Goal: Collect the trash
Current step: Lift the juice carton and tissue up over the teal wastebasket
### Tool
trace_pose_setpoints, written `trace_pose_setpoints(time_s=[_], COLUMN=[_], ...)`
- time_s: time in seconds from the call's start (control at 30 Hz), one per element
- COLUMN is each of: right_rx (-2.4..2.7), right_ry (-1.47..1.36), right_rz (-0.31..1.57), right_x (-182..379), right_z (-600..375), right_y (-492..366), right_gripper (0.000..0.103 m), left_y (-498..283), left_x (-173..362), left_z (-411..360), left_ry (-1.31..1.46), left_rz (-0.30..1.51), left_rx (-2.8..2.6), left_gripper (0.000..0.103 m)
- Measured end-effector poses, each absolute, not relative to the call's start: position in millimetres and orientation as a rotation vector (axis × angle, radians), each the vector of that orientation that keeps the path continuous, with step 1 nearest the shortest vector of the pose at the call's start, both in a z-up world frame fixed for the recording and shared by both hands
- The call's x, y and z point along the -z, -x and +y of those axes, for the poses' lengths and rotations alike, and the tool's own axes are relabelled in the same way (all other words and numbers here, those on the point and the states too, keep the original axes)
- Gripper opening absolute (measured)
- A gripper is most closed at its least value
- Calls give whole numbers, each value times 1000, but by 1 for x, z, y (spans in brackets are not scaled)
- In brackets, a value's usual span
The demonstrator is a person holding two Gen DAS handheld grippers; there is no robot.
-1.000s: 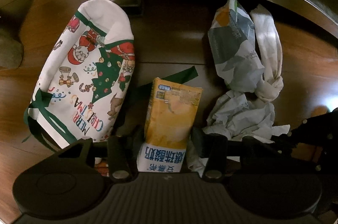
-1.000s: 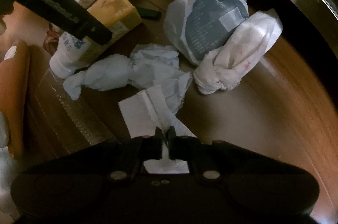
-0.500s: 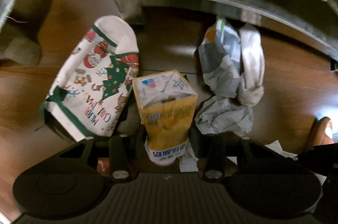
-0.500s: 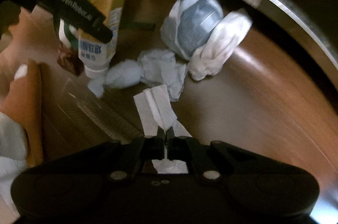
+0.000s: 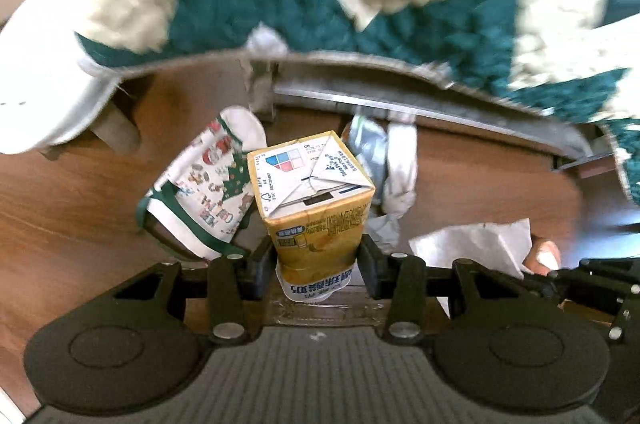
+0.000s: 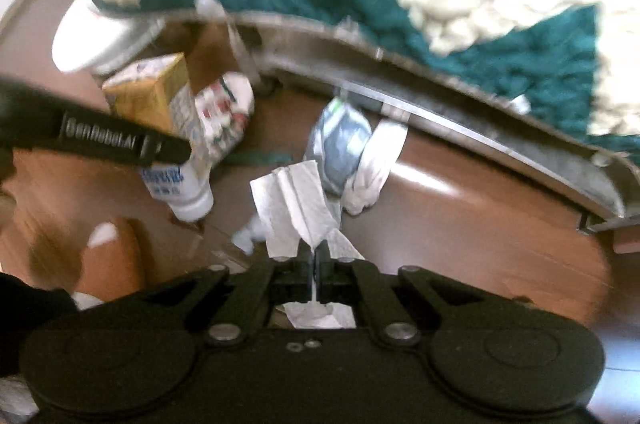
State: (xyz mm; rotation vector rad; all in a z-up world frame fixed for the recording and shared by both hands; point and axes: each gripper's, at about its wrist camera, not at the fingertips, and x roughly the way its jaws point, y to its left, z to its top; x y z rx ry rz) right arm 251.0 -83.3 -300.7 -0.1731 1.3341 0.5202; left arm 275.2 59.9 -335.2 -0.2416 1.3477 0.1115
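A: State of the left gripper (image 5: 316, 264)?

B: Closed against both sides of the yellow milk carton (image 5: 314, 220), near its lower white end. The carton's long axis runs along the fingers, folded end pointing away from the camera, clear of the wooden floor (image 5: 80, 204).

A: Right gripper (image 6: 316, 264)?

B: Almost fully closed, pinching a white tissue (image 6: 296, 200) that stands up above the jaws.

A: Remaining items?

B: Christmas-print bag (image 5: 200, 192) and knotted white bag (image 5: 396, 168) on the floor, beside the metal frame edge (image 5: 440, 104).
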Motion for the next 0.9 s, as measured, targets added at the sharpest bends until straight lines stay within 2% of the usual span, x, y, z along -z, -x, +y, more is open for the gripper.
trace_pose_setpoints(time_s=[0.43,0.9], right_rx=[-521,-515], right_ry=[75,43], right_rz=[1048,656], right_x=[150,1], right_z=[-118,-141], right_y=[-192,-164], right_gripper=[1,1], left_y=[-189,-159], left_x=[187,31], left_z=[50,28], left_ry=[296,292], left_rz=[1092,744], left_rx=[-80,-6], left_gripper=[42,42])
